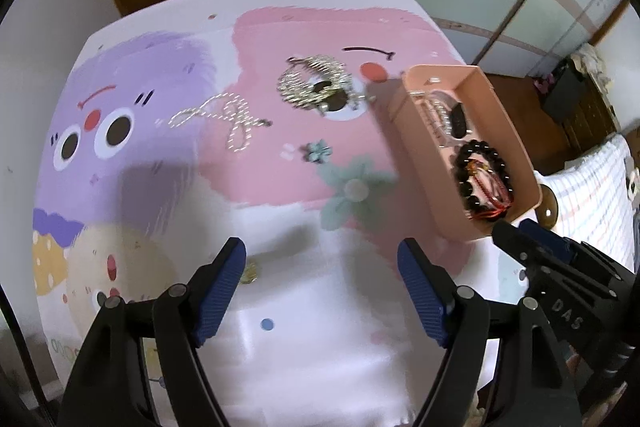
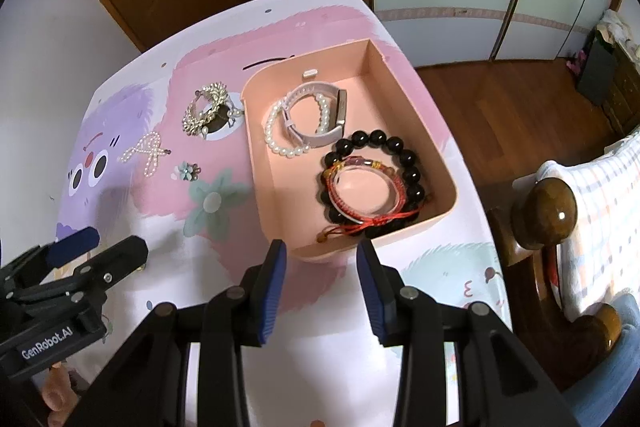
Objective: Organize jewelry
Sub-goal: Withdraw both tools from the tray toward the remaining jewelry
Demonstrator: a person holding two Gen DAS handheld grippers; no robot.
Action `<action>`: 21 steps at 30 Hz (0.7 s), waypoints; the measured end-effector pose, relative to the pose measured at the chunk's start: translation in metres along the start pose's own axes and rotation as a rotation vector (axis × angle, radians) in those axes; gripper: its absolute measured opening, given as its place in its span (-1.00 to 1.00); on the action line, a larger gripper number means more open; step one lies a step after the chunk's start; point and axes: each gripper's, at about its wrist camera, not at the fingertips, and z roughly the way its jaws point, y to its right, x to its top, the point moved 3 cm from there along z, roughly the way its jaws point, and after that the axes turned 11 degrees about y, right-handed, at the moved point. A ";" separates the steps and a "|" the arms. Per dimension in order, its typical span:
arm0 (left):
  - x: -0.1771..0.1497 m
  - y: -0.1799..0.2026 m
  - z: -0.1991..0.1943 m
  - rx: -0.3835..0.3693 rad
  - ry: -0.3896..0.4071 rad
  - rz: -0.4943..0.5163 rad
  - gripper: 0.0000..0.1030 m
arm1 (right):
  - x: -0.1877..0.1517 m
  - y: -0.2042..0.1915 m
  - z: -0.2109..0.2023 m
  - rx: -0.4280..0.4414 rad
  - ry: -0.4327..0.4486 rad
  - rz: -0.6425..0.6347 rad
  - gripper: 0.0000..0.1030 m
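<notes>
**Left-wrist view: loose jewelry lies ahead of the left claw, box off to its right**

Left claw (image 1: 322, 267) hangs wide apart and empty over the near part of the table (image 1: 312, 347). Remaining loose pieces sit forward of it on the pink and purple print: a pearl bow (image 1: 224, 117) ahead and slightly left, a small flower piece (image 1: 318, 151) almost dead ahead, a silver chain pile (image 1: 314, 85) farther back. The bow's loops run roughly left-right across the claw's line. A small gold bit (image 1: 250, 273) lies just beside the left finger; too blurred to identify.

Pink box (image 2: 404, 87) sits right of all these, already holding a pearl bracelet (image 2: 280, 137), a watch (image 2: 316, 115), a black bead bracelet (image 2: 384, 179) and a red cord bracelet (image 2: 360, 195). Right claw (image 2: 322, 259) is partly apart, empty, its tips at the box's near rim.

Judgement: left claw is nearer to every loose piece; the flower piece is likely easiest, straight forward, then carried right into the box.
</notes>
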 end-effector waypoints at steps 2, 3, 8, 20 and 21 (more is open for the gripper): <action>-0.001 -0.007 0.000 0.005 0.001 -0.016 0.49 | 0.000 -0.003 0.001 0.003 -0.003 -0.005 -0.29; -0.002 -0.012 0.000 0.006 0.003 -0.023 0.49 | 0.000 -0.005 0.000 0.003 -0.002 -0.010 -0.29; -0.004 -0.034 -0.003 0.042 0.022 -0.049 0.49 | 0.001 -0.015 -0.005 0.017 0.017 -0.031 -0.29; -0.010 -0.120 -0.004 0.129 0.046 -0.183 0.49 | 0.006 -0.060 0.006 0.088 0.006 -0.116 -0.29; -0.010 -0.128 -0.003 0.132 0.046 -0.197 0.49 | 0.006 -0.065 0.007 0.096 0.006 -0.126 -0.29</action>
